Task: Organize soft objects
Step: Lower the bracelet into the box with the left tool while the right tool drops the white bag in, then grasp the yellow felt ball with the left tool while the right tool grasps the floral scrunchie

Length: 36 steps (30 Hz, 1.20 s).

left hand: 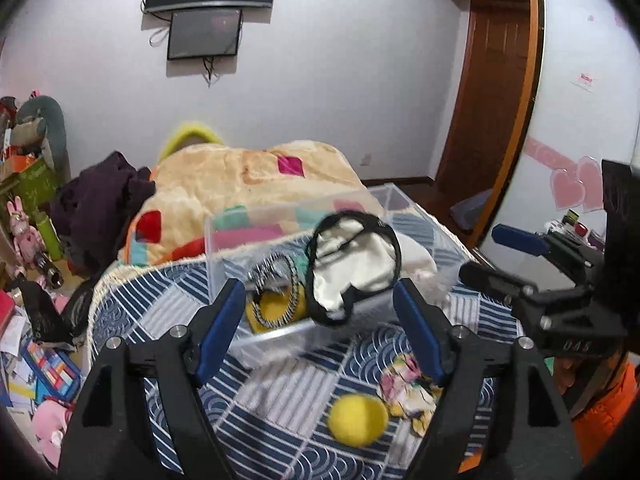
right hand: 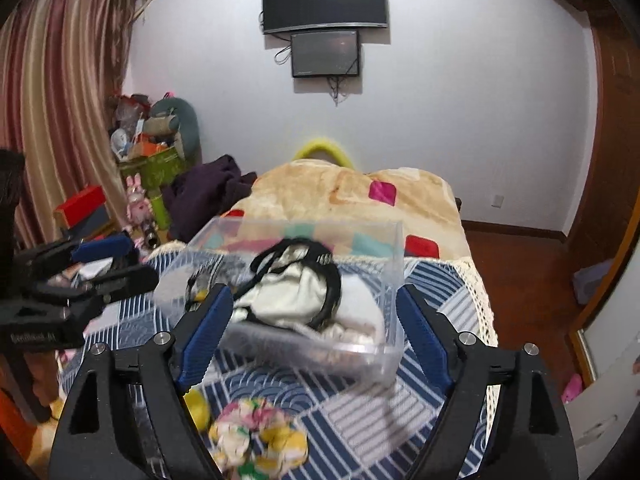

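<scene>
On the bed stands a clear plastic box (left hand: 280, 320), on a blue and white patterned cover (left hand: 280, 392). Inside the box lies a white satin cloth with black trim (left hand: 352, 272), and at 9 o'clock from it a black and white ring-shaped item (left hand: 276, 292) over something yellow. A white soft piece (right hand: 360, 312) lies in the box at 3 o'clock from the satin cloth.

The left gripper (left hand: 320, 320) has its blue fingers wide apart and holds nothing; the near wall of the box shows between them. The right gripper (right hand: 312, 332) is also spread apart and empty, with the box between its fingers.

Outside the box, at 6 o'clock from it, a yellow ball (left hand: 358, 420) rests on the cover, and just beside it, at 3 o'clock, a floral fabric piece (left hand: 404, 388). Behind the box, at 12 o'clock, lies a beige blanket with coloured squares (right hand: 352, 196).
</scene>
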Each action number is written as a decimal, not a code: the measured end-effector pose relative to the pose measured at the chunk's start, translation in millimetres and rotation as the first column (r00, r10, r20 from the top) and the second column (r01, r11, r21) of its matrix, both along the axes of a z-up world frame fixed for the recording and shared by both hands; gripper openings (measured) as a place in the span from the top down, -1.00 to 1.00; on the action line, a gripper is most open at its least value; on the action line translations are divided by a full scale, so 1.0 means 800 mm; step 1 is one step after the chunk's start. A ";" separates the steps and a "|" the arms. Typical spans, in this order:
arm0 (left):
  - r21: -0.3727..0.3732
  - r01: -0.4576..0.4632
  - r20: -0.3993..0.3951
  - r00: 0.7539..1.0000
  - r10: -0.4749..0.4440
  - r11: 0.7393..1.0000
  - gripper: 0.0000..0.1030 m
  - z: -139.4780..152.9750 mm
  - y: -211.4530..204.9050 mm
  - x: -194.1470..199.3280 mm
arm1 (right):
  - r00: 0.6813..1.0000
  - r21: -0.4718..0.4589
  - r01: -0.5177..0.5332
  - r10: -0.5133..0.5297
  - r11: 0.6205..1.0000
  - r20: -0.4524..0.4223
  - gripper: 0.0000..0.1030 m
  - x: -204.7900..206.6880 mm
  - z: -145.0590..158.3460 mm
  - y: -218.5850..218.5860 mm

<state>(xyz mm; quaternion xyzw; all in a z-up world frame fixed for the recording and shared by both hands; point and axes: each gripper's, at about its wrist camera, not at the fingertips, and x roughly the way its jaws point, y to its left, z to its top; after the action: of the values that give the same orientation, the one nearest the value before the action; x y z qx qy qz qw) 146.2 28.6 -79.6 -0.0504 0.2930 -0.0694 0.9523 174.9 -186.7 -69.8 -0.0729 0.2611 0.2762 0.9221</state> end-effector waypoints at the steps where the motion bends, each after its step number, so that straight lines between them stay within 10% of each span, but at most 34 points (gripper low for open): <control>1: -0.001 0.004 -0.009 1.000 -0.004 1.000 -0.48 -0.003 -0.001 -0.002 | 1.000 -0.007 -0.007 0.007 1.000 -0.009 -0.59 -0.002 -0.005 0.001; 22: -0.019 0.095 -0.267 0.959 -0.097 0.995 -0.32 -0.119 -0.030 -0.015 | 0.965 -0.133 -0.136 0.101 0.982 -0.241 -0.54 -0.027 -0.116 0.028; 28: -0.070 0.134 -0.277 0.949 -0.148 0.988 0.13 -0.127 -0.039 -0.013 | 0.968 -0.152 -0.126 0.088 0.980 -0.237 0.02 -0.029 -0.122 0.023; 36: -0.052 0.140 -0.247 0.957 -0.149 0.989 0.15 -0.113 -0.042 -0.019 | 0.965 -0.102 -0.114 0.085 0.988 -0.249 0.66 -0.029 -0.116 0.008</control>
<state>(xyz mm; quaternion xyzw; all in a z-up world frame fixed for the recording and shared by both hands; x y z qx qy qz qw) 130.8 -5.4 -170.0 -0.0533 0.4125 -0.1369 0.8991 151.9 -180.0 -162.9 -0.1045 0.3838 0.3135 0.8622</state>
